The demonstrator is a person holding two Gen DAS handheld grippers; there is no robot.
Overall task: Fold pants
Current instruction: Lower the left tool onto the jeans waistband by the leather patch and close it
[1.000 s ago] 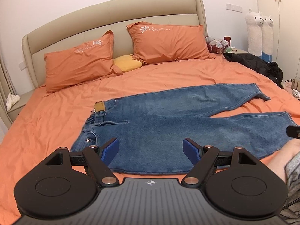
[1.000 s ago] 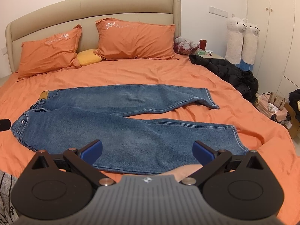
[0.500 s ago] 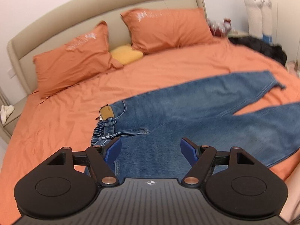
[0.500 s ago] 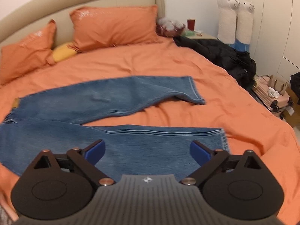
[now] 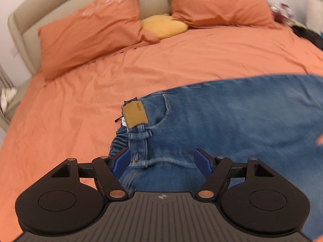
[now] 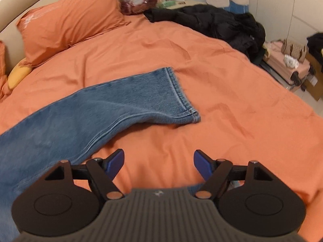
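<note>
Blue jeans [image 5: 222, 125] lie flat on the orange bed, waistband to the left, legs running right. A tan leather patch [image 5: 134, 115] marks the waistband. My left gripper [image 5: 162, 160] is open, just above the waistband, its blue pads on either side of a belt loop. In the right wrist view the far leg [image 6: 121, 102] ends in a hem [image 6: 181, 96] ahead of me. My right gripper [image 6: 158, 161] is open and empty over bare sheet between the two legs; the near leg's end is hidden under it.
Two orange pillows [image 5: 90, 34] and a yellow cushion [image 5: 163, 25] lie by the beige headboard. A black jacket [image 6: 212, 22] lies at the bed's far right corner. A pink suitcase with a bag [image 6: 288, 60] stands on the floor to the right.
Both grippers have moved forward and down toward the jeans. The left now sits at the waistband; the right has moved toward the leg ends. Both stay open.
</note>
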